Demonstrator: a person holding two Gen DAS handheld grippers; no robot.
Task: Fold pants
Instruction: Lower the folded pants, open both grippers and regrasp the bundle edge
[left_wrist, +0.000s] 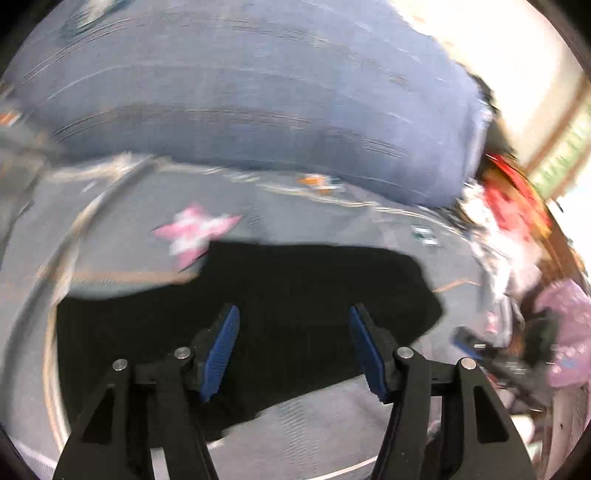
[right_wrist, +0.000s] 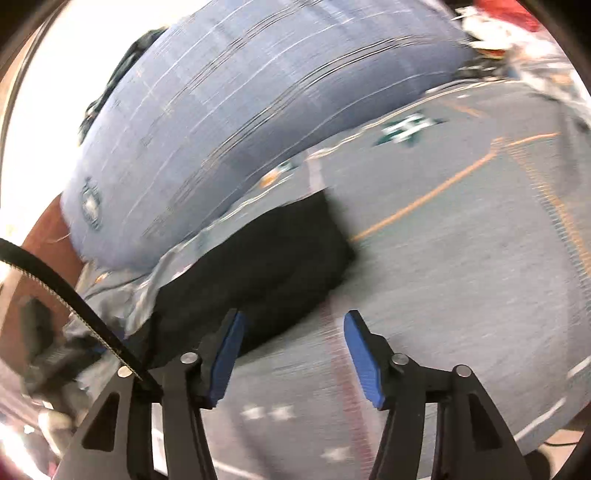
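**Hovering over folded black pants with both claws released**

Standing nearest the lens, the left gripper (left_wrist: 294, 349) is holding its blue-padded fingers (left_wrist: 221, 352) wide apart, gripping nothing, and the dark cloth is showing in the gap between them. The right gripper (right_wrist: 293, 356) is likewise spread and released, its pads (right_wrist: 361, 363) hanging over bare grey bedcover (right_wrist: 461, 295), with the garment lying just to the left of its left finger.

The black pants (left_wrist: 258, 310) are lying flat on that grey patterned cover as a compact, folded block; in the right wrist view the pants (right_wrist: 258, 258) are showing a squared far corner. Both pictures are smearing with motion, so the finer folds are hard to read.

Just beyond the pants on the left, a pink and white star-like print (left_wrist: 194, 230) is sitting on the cover, and thin orange lines (right_wrist: 424, 199) are running across it on the right.

Farther back, a large blue-grey pillow (left_wrist: 258, 96) is lying across the far side. At the far right, a jumble of red and white things (left_wrist: 506, 206) is blurring together, too smeared to name.
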